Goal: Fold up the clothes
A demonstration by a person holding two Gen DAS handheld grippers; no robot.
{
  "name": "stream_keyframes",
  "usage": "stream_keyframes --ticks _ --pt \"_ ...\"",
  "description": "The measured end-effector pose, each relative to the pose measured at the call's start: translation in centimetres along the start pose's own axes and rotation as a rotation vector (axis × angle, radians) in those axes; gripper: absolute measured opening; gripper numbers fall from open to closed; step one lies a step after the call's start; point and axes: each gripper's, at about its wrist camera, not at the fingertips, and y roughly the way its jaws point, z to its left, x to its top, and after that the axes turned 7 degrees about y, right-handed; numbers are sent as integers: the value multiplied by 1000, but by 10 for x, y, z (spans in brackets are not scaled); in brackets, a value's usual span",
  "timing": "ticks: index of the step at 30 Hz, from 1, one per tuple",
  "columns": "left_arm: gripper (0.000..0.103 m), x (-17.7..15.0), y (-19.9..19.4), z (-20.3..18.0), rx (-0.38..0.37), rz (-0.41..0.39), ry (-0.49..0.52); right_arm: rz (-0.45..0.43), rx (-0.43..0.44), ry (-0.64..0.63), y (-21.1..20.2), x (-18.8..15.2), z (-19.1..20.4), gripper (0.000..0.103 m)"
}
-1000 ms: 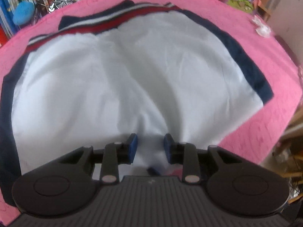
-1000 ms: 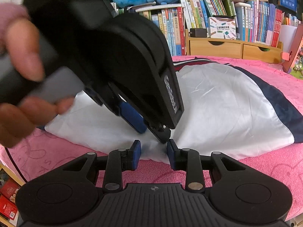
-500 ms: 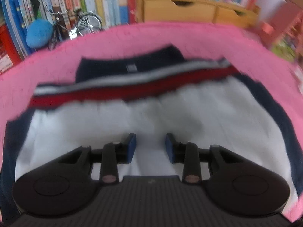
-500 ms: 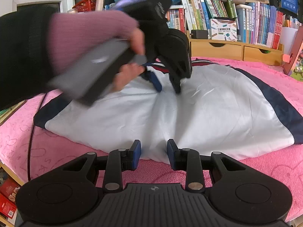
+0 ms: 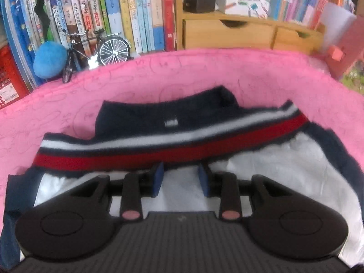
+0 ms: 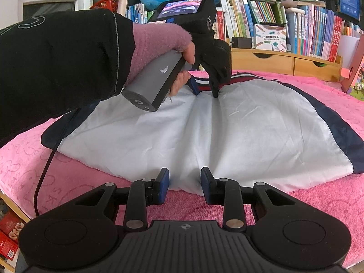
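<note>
A white jacket (image 6: pixel 250 132) with navy sides lies flat on the pink blanket (image 6: pixel 318 202). Its red-and-white striped band (image 5: pixel 170 152) and navy collar (image 5: pixel 159 116) are at the far end. My left gripper (image 5: pixel 179 177) points down at the white cloth (image 5: pixel 284 166) just short of that band, jaws apart and nothing pinched. In the right wrist view a hand in a black and pink sleeve (image 6: pixel 56 68) holds the left gripper (image 6: pixel 204 91), whose tips touch the cloth. My right gripper (image 6: pixel 184 182) sits open at the near hem, with the cloth edge lying between its fingers.
Behind the blanket (image 5: pixel 204 72) stand a wooden drawer unit (image 5: pixel 227 34), rows of books (image 5: pixel 113 11), a model bicycle (image 5: pixel 97 47) and a blue plush ball (image 5: pixel 49 59). A black cable (image 6: pixel 45 170) trails from the left handle over the blanket's left edge.
My left gripper has travelled from the near hem, beside the right gripper, across the white cloth to the far striped band. The right gripper has not moved.
</note>
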Motion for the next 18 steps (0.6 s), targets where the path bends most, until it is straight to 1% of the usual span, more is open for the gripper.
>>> stream_keyframes --ticks 4,7,10,12,14,15,16,18 --pt "34 8 9 5 -1 -8 -51 -1 -3 -7 0 -1 1 31" --pt "35 11 10 0 20 -11 -5 -2 -4 -14 0 -1 1 31" --pt "34 16 10 2 14 4 -14 -2 -5 -17 1 0 2 31" --pt "31 18 1 6 7 2 -18 -3 -6 -21 0 -1 2 31" --pt "31 17 -20 12 1 -49 -6 -9 -6 -34 0 -1 3 32" --pt "31 14 -35 17 -7 -87 3 -20 0 -40 0 -2 2 34" --pt "31 8 -51 22 -21 -124 10 -35 10 -45 -1 -4 2 38" --pt "31 -11 -82 31 -46 -197 15 -86 33 -45 -7 -4 -2 37"
